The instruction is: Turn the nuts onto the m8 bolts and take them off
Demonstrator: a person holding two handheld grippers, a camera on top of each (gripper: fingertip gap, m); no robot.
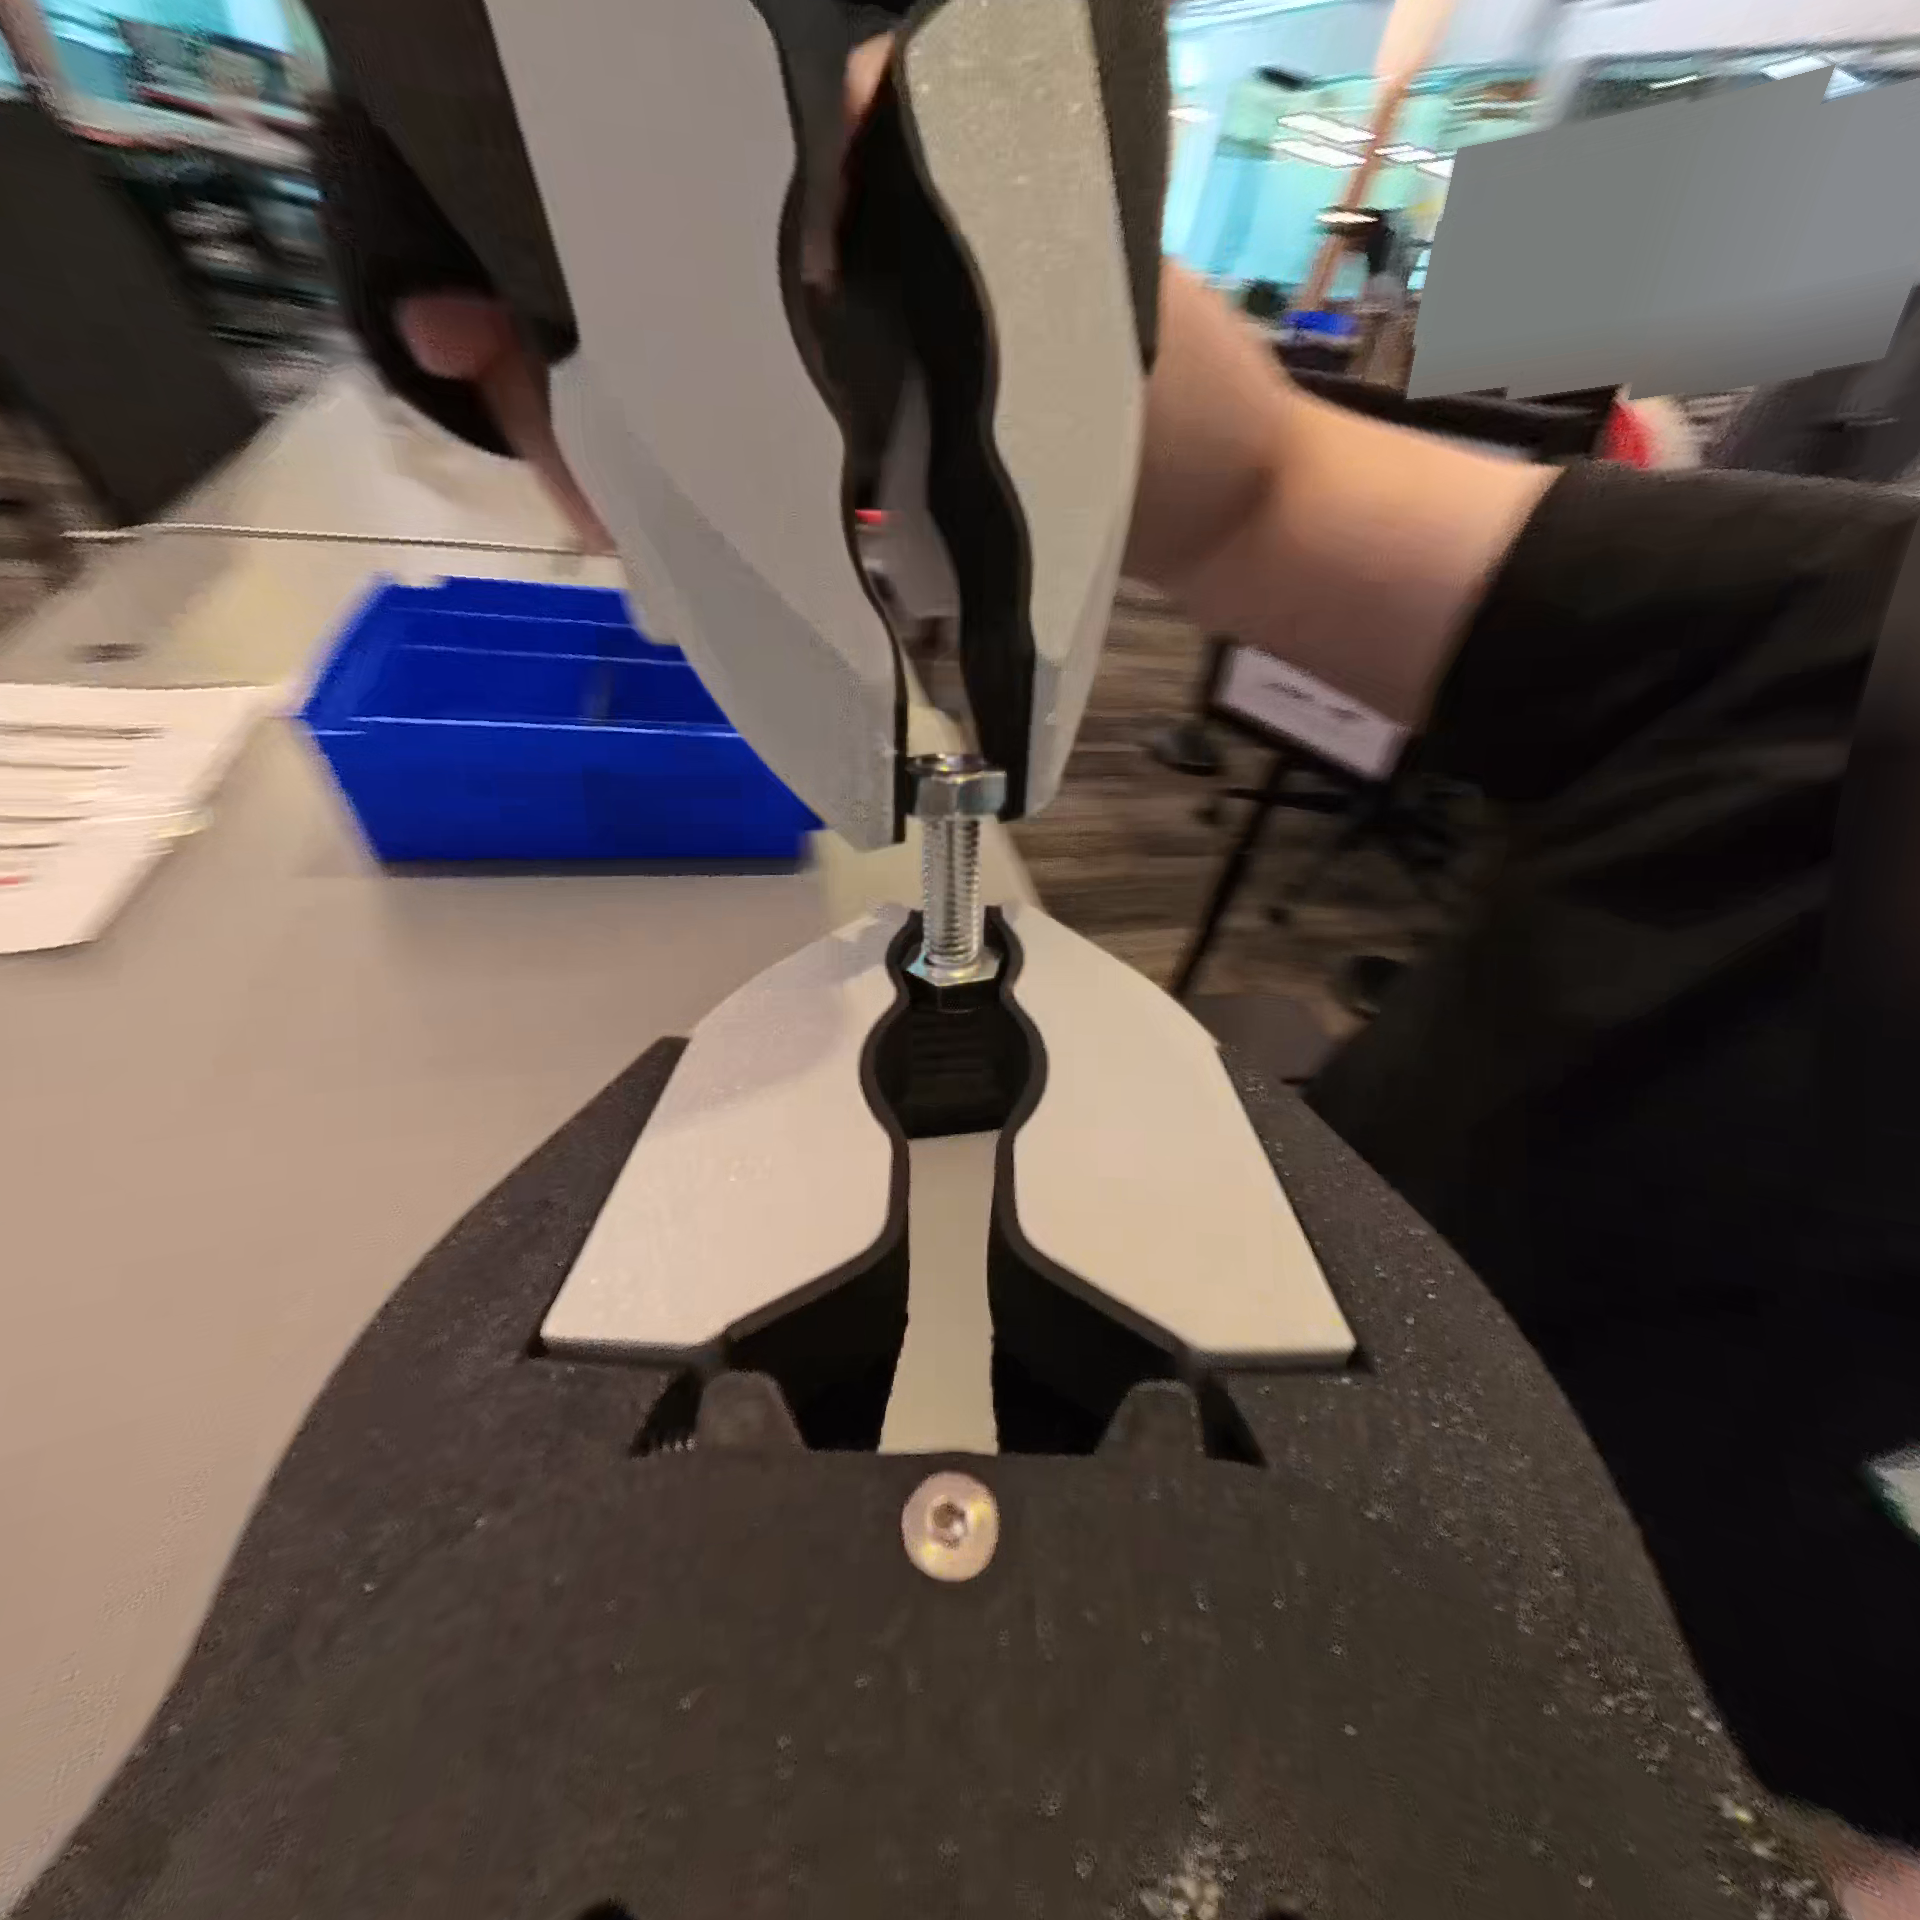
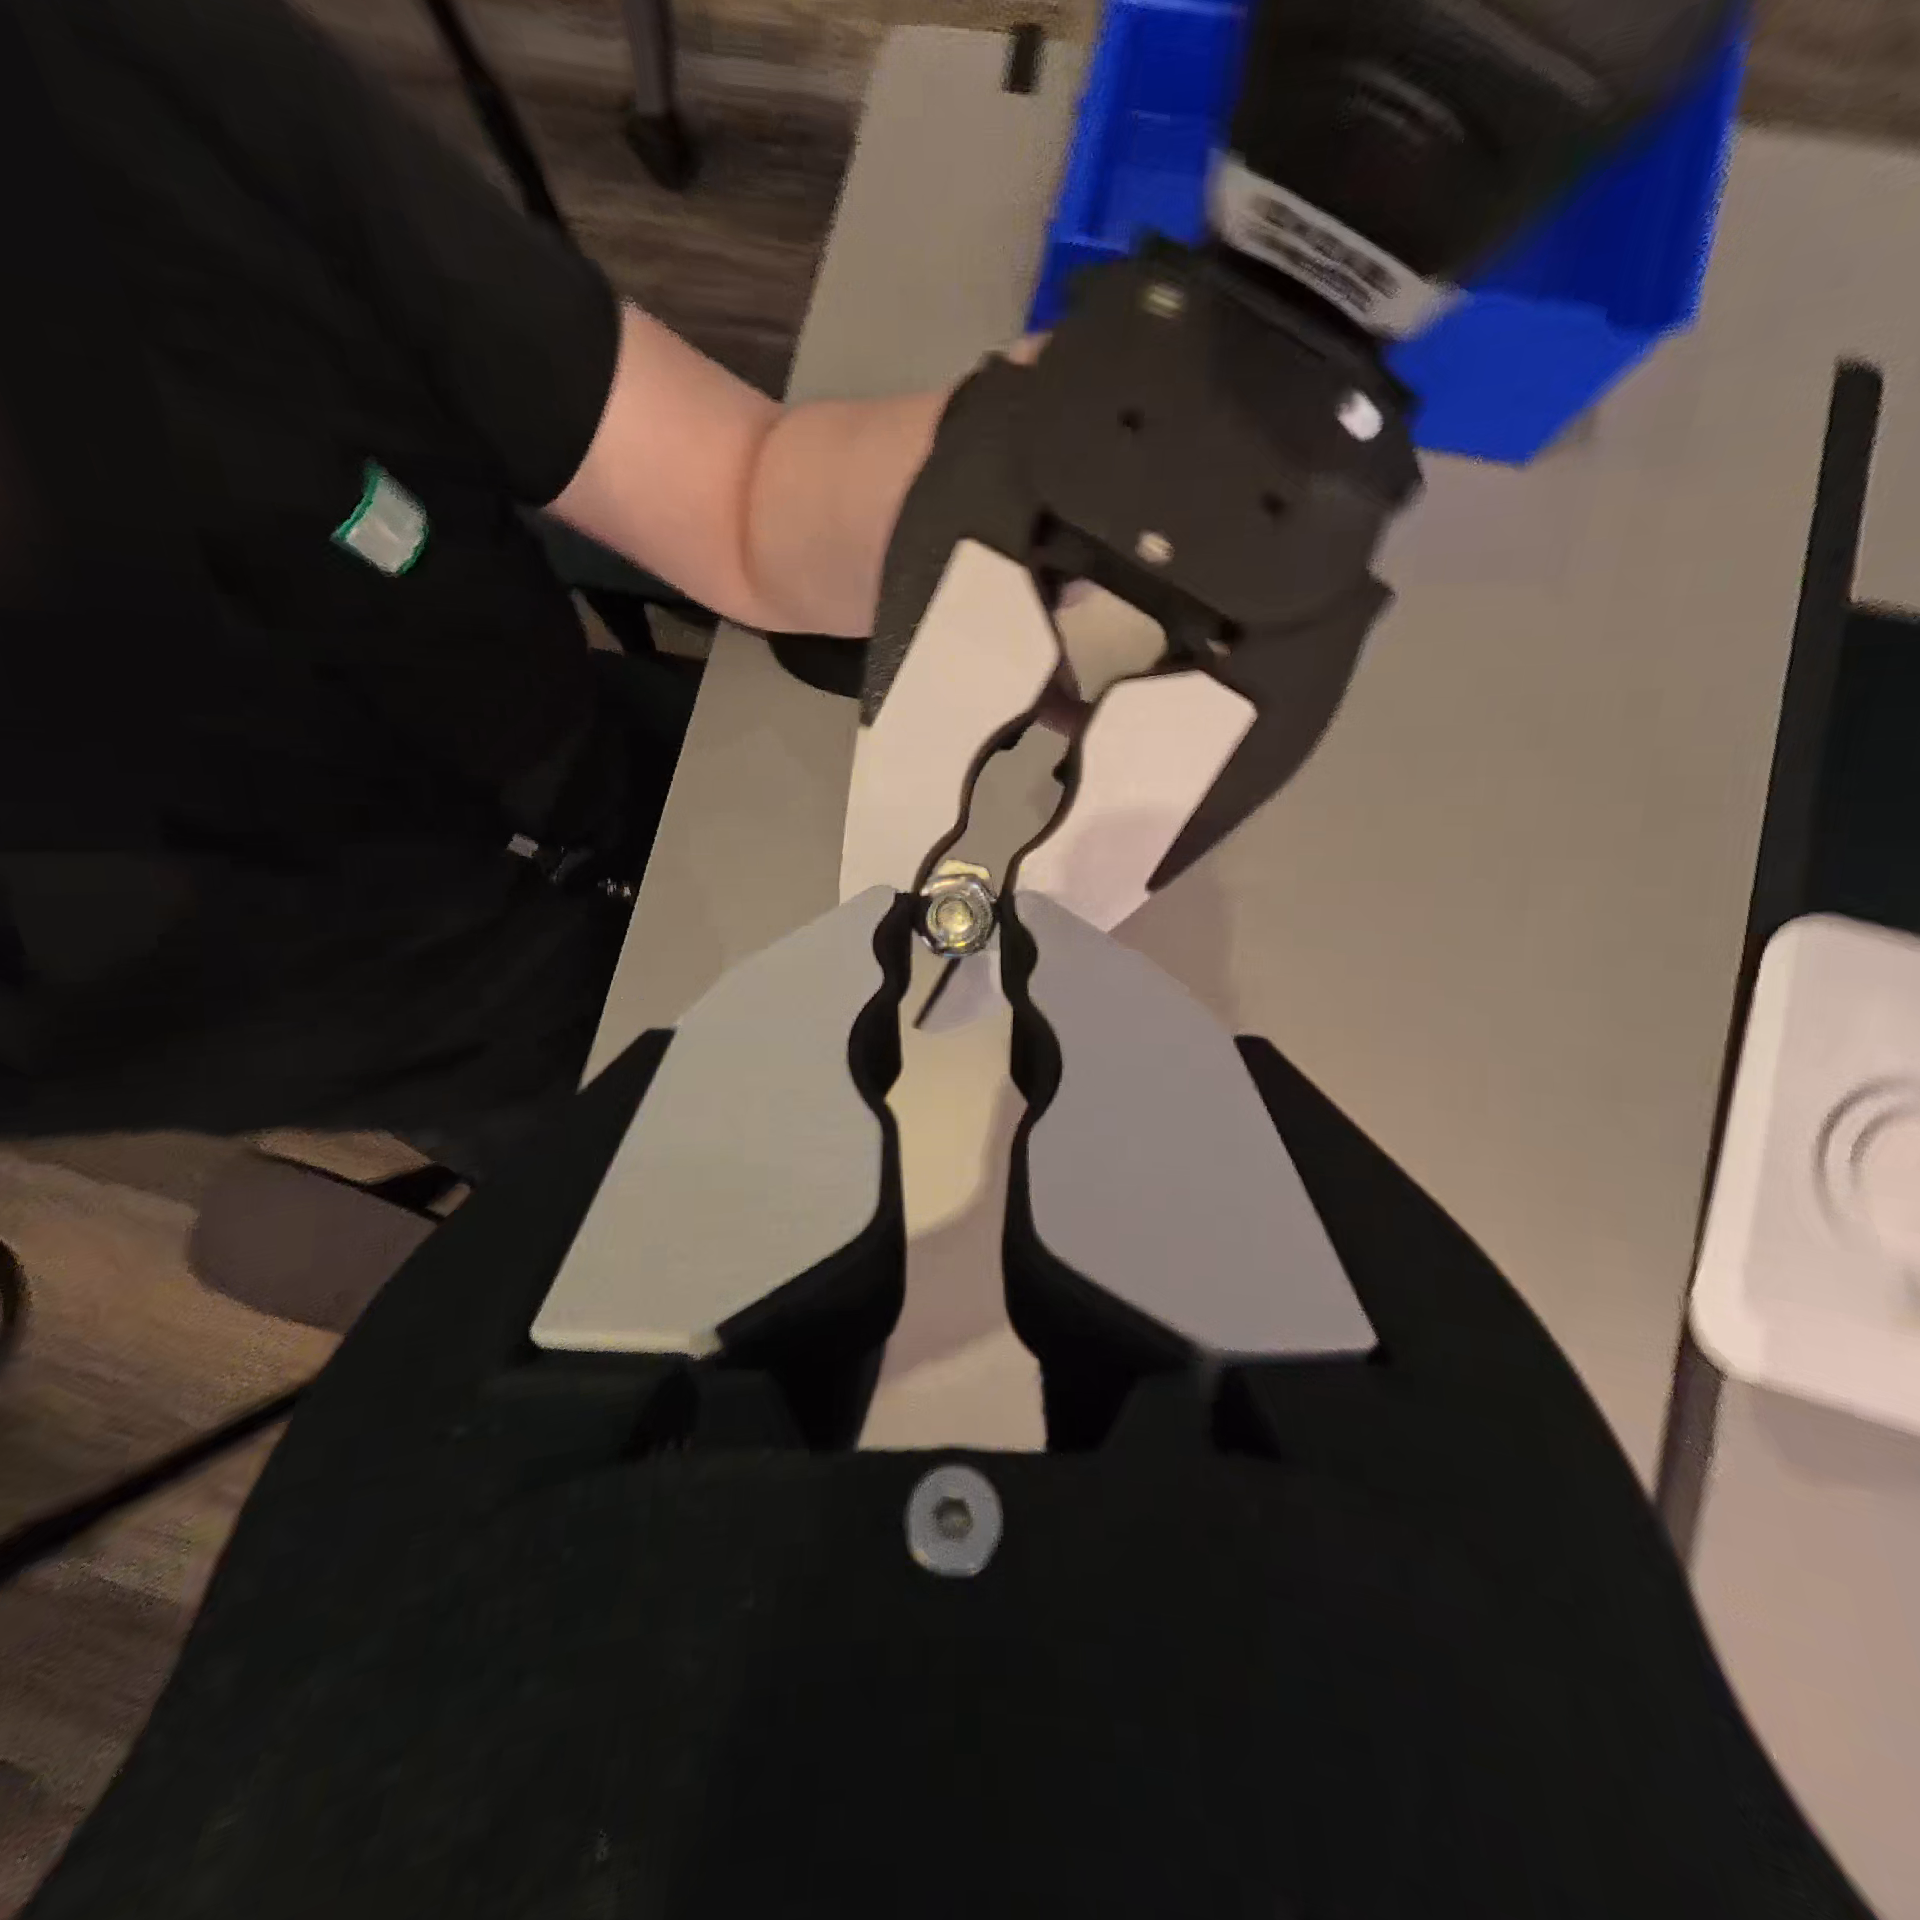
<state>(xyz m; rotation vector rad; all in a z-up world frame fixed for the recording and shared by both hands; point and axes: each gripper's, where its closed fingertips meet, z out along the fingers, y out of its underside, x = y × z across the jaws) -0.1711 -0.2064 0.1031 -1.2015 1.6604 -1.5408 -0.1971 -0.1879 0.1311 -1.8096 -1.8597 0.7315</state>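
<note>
Bolt [image 1: 948, 902]: silver, threaded, upright in the air above the table edge. Its head sits low, pinched between the fingertips of the left gripper [image 1: 951, 971], which is closed on it.

Nut [image 1: 954, 795]: silver, hexagonal, at the top end of the bolt's thread. Clamped between the tips of the right gripper [image 1: 954, 800], which comes down from above and is closed on it. In the right wrist view the nut [image 2: 956, 920] appears end-on, with the bolt's tip in its centre.

Table [image 1: 260, 1039]: pale grey, flat, below and to the left of both grippers.

Bin [image 1: 540, 727]: blue plastic, open-topped, divided inside, standing on the table beyond the grippers.

Papers [image 1: 83, 790]: white, stacked near the table's left edge.

Tray [image 2: 1829, 1164]: white, moulded, with round ridges, at the right of the right wrist view.
</note>
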